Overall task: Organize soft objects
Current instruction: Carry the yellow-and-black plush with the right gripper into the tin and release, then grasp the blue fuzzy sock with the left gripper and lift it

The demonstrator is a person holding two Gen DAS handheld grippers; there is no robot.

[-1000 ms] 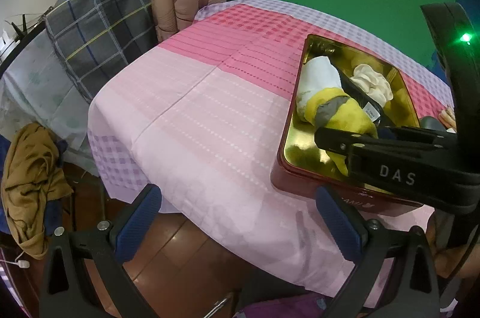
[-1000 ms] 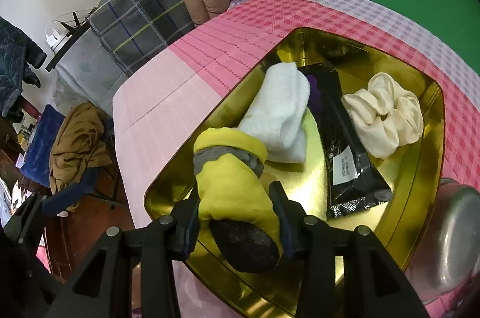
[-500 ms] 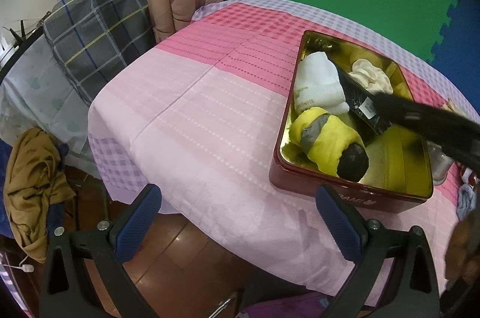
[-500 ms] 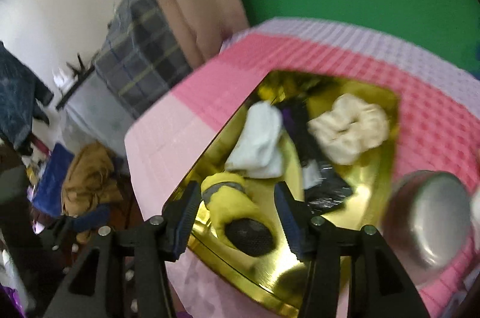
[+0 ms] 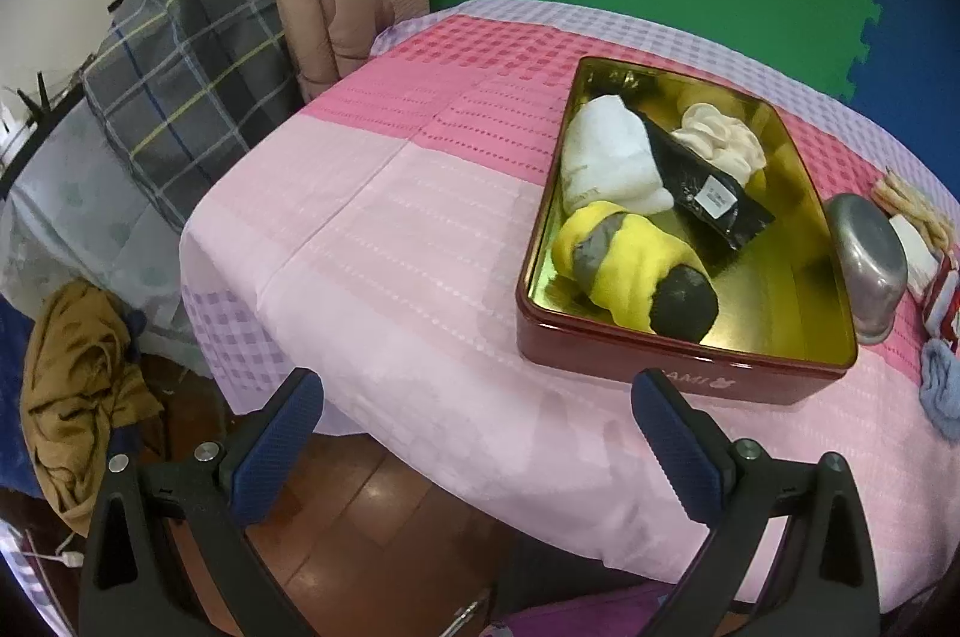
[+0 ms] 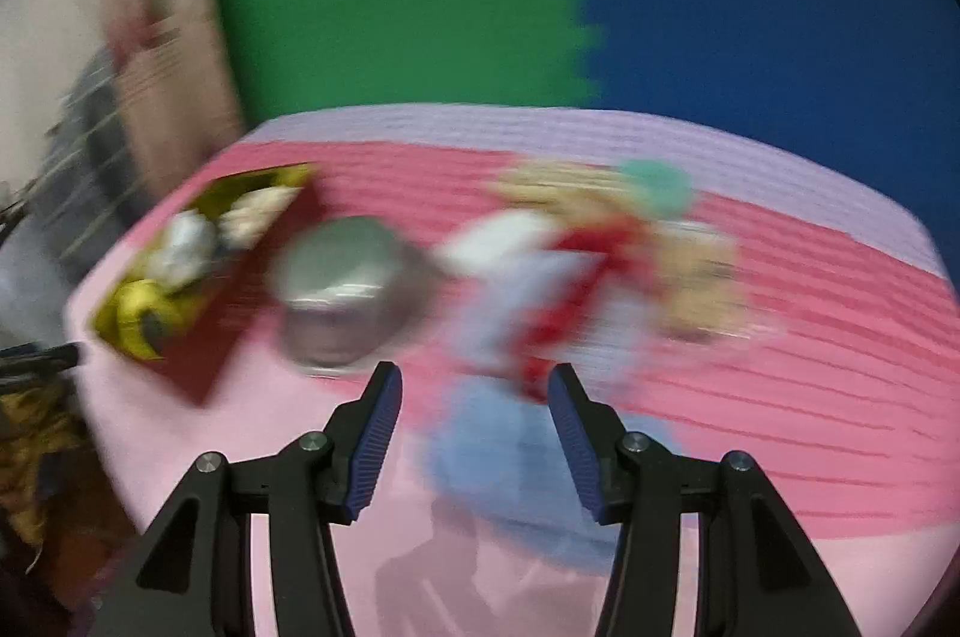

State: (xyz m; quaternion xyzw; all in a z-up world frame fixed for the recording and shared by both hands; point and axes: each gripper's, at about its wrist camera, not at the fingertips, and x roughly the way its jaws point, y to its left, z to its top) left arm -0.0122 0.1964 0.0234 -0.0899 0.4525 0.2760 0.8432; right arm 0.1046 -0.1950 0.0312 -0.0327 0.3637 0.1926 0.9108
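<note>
A red tin with a gold inside (image 5: 690,379) stands on the pink tablecloth. In it lie a yellow, grey and black sock roll (image 5: 636,271), a white cloth roll (image 5: 606,156), a black packet (image 5: 702,184) and a cream scrunchie (image 5: 720,138). My left gripper (image 5: 477,397) is open and empty, held off the table's near edge, left of the tin. My right gripper (image 6: 474,391) is open and empty above a light blue soft cloth (image 6: 492,439), which also shows at the right edge of the left wrist view (image 5: 942,385). The right wrist view is blurred.
A steel bowl (image 5: 870,265) lies upside down right of the tin (image 6: 198,265). Beyond it is a blurred heap of white, red, tan and teal items (image 6: 588,253). A plaid cloth (image 5: 180,72) and a brown garment (image 5: 78,397) hang off to the left.
My right gripper let go of the yellow sock roll in the tin, opened, and swung right to hover over the blue cloth. The left gripper has hardly moved.
</note>
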